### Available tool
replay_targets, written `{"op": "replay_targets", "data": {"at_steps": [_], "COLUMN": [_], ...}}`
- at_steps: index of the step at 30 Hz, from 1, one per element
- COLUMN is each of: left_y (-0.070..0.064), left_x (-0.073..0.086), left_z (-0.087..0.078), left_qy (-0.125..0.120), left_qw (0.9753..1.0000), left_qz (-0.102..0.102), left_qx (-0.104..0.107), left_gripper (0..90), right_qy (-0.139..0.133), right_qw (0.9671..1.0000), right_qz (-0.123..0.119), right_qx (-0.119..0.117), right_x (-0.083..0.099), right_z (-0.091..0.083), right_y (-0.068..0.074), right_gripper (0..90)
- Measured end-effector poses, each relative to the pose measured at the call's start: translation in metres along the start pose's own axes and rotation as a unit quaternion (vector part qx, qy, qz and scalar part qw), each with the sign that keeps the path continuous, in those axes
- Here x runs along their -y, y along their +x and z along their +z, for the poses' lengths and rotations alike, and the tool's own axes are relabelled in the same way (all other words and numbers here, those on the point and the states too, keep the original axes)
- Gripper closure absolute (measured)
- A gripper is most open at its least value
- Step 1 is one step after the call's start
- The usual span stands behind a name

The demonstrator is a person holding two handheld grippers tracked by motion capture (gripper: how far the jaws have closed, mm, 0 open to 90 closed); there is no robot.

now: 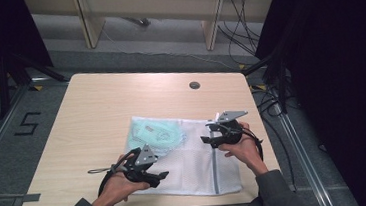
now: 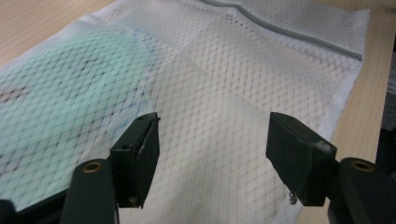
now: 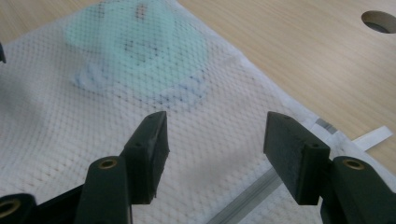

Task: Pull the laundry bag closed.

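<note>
A white mesh laundry bag [image 1: 196, 162] lies flat on the wooden table [image 1: 101, 105], with a pale green item [image 1: 156, 133] inside its far left part. A grey zipper [image 1: 215, 168] runs along the bag's right side. My left gripper [image 1: 163, 177] hovers over the bag's near left corner, jaws open with only mesh [image 2: 219, 107] beyond them. My right gripper [image 1: 205, 140] sits at the bag's far right edge near the zipper's end, open as well. Through the mesh the green item [image 3: 140, 46] shows ahead of the right jaws, and the zipper [image 3: 247, 196] runs below them.
A round cable hole [image 1: 194, 85] sits in the table's far right part. Bare tabletop lies left of and behind the bag. Beyond the table stand a wooden bench frame [image 1: 148, 10], floor cables [image 1: 237, 33] and a black stand [image 1: 8, 73] at left.
</note>
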State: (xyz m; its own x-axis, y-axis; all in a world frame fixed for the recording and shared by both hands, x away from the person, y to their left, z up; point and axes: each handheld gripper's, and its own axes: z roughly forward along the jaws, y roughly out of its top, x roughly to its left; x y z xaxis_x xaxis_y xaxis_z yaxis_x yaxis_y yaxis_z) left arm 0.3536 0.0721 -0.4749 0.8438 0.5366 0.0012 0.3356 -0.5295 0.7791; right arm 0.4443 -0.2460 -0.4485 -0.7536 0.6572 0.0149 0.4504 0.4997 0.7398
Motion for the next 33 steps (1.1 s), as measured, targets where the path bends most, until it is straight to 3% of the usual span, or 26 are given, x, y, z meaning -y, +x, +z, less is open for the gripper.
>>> {"op": "replay_targets", "data": {"at_steps": [2,3,6,7,11,13,14,19,20,22,23,24,26,28,29,33], "left_y": [0.002,0.003,0.006,0.005,0.003,0.004,0.002,0.002,0.001,0.002,0.0,0.001,0.0,0.001,-0.001,-0.002], "left_x": [0.003,0.004,0.005,0.006,0.01,0.011,0.012,0.013,0.014,0.015,0.016,0.016,0.018,0.018,0.019,0.021], "left_z": [-0.004,-0.006,-0.011,-0.012,-0.018,-0.02,-0.02,-0.029,-0.029,-0.032,-0.033,-0.034,-0.035,-0.037,-0.037,-0.041], "left_qy": [-0.001,-0.001,-0.005,-0.01,-0.01,-0.008,-0.009,-0.015,-0.017,-0.018,-0.018,-0.016,-0.019,-0.015,-0.018,-0.016], "left_qw": [1.0,0.9999,0.9999,0.9997,0.9995,0.9997,0.9995,0.9995,0.9993,0.9994,0.9992,0.9993,0.9992,0.9994,0.9992,0.9993], "left_qz": [-0.008,-0.014,-0.009,-0.018,-0.021,-0.007,-0.021,-0.012,-0.023,-0.014,-0.024,-0.017,-0.023,-0.012,-0.024,-0.015], "left_qx": [-0.004,-0.009,-0.013,-0.015,-0.022,-0.02,-0.021,-0.024,-0.023,-0.027,-0.026,-0.028,-0.026,-0.029,-0.027,-0.031], "left_gripper": [34.0,33.8,33.4,33.3,32.0,31.8,31.6,30.9,30.8,30.5,30.4,30.3,30.3,30.2,30.1,29.5], "right_qy": [0.001,0.0,0.001,0.0,0.001,0.002,0.001,0.005,0.009,0.008,0.011,0.019,0.023,0.027,0.018,0.029], "right_qw": [1.0,0.9999,0.9999,0.9999,0.9998,0.9999,0.9999,0.9998,0.9997,0.9998,0.9997,0.9996,0.9994,0.9992,0.9996,0.9993], "right_qz": [0.007,-0.004,0.006,0.004,0.002,0.0,0.004,0.008,0.011,0.009,0.009,0.008,0.009,0.017,0.011,0.009], "right_qx": [-0.003,-0.009,-0.016,-0.014,-0.018,-0.016,-0.016,-0.018,-0.02,-0.018,-0.019,-0.021,-0.022,-0.025,-0.021,-0.023], "right_x": [0.002,0.002,0.006,0.007,0.013,0.016,0.019,0.025,0.027,0.029,0.031,0.033,0.035,0.038,0.039,0.044], "right_z": [-0.002,-0.002,-0.004,-0.005,-0.009,-0.011,-0.011,-0.017,-0.019,-0.02,-0.02,-0.022,-0.023,-0.025,-0.024,-0.027], "right_y": [0.005,0.004,0.011,0.012,0.016,0.018,0.019,0.024,0.025,0.027,0.028,0.028,0.03,0.034,0.034,0.039], "right_gripper": [39.7,39.5,38.4,38.3,36.9,36.4,36.4,34.4,34.0,33.1,32.8,32.4,30.9,30.9,30.5,28.8]}}
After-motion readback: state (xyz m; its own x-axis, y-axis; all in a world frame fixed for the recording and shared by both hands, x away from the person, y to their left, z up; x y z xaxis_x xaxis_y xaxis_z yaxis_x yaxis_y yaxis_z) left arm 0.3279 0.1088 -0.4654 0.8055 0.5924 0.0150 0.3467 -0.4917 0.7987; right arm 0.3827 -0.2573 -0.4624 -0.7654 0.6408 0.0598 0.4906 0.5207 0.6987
